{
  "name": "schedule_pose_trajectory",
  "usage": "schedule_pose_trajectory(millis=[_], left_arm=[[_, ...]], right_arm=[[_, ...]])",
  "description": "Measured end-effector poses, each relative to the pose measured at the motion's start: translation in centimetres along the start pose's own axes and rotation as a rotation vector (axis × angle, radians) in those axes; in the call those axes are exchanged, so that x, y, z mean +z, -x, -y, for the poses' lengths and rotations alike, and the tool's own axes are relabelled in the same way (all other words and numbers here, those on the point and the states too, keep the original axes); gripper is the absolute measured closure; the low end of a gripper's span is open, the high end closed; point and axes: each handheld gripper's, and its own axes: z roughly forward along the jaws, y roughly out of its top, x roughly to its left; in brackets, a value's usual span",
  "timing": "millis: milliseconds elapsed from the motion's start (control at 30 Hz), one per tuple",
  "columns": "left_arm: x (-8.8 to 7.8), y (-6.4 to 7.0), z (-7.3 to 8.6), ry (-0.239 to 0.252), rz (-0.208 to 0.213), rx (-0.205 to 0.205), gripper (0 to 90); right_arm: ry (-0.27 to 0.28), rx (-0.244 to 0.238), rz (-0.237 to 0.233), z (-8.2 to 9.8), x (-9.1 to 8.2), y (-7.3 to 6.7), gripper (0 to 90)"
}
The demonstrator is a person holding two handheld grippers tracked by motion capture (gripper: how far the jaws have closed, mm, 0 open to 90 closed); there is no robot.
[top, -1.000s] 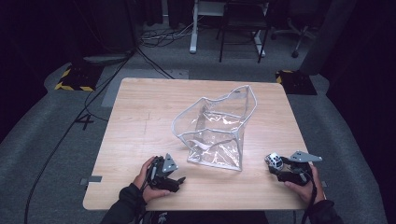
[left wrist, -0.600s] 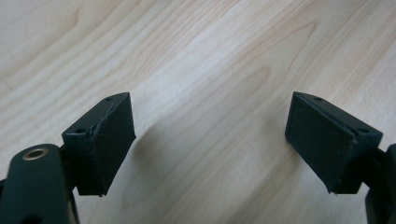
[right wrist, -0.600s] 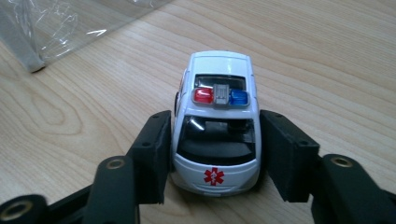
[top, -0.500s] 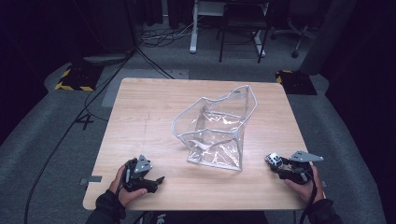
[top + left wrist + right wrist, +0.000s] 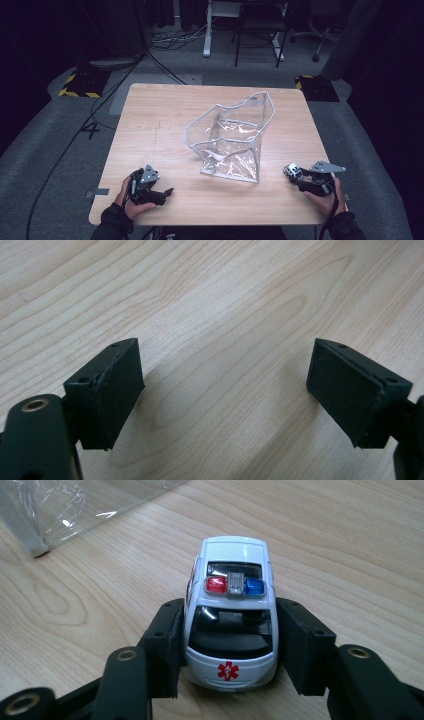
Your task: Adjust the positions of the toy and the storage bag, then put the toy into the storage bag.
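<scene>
A small white toy car (image 5: 231,612) sits on a light wooden table (image 5: 150,125), to the right of a clear plastic bag (image 5: 231,137) and well apart from it. The car has one red and one blue roof light, dark windows and a red medical star on the end nearest the right gripper (image 5: 230,650). Its long axis runs straight away from that gripper, toward the bag. The jaws press against both of the car's sides, gripping it. The left gripper (image 5: 225,390), left of the bag near the table's front edge, is spread wide over bare wood, empty. One car, one bag, two grippers.
</scene>
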Motion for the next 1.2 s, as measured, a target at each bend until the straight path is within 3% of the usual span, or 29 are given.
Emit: schedule_pose_trajectory(millis=[267,667,867,967,1200], left_arm=[[0.1,0.0,-0.1,-0.001,0.008,-0.016,15.5],[0.3,-0.2,-0.3,-0.005,0.001,-0.007,15.5],[0.2,-0.2,-0.3,-0.007,-0.004,-0.001,15.6],[0.3,-0.1,-0.3,-0.007,0.009,-0.018,15.7],[0.3,-0.2,-0.3,-0.005,0.004,-0.008,15.7]], right_arm=[[0.008,0.002,0.003,0.1,0.0,0.0,48.1],[0.009,0.001,-0.006,0.2,-0.1,0.0,48.4],[0.043,0.009,-0.014,0.3,-0.5,0.0,48.5],[0.044,-0.005,-0.017,0.2,-0.6,-0.1,48.6],[0.054,-0.017,-0.027,-0.5,-1.2,-0.4,48.6]])
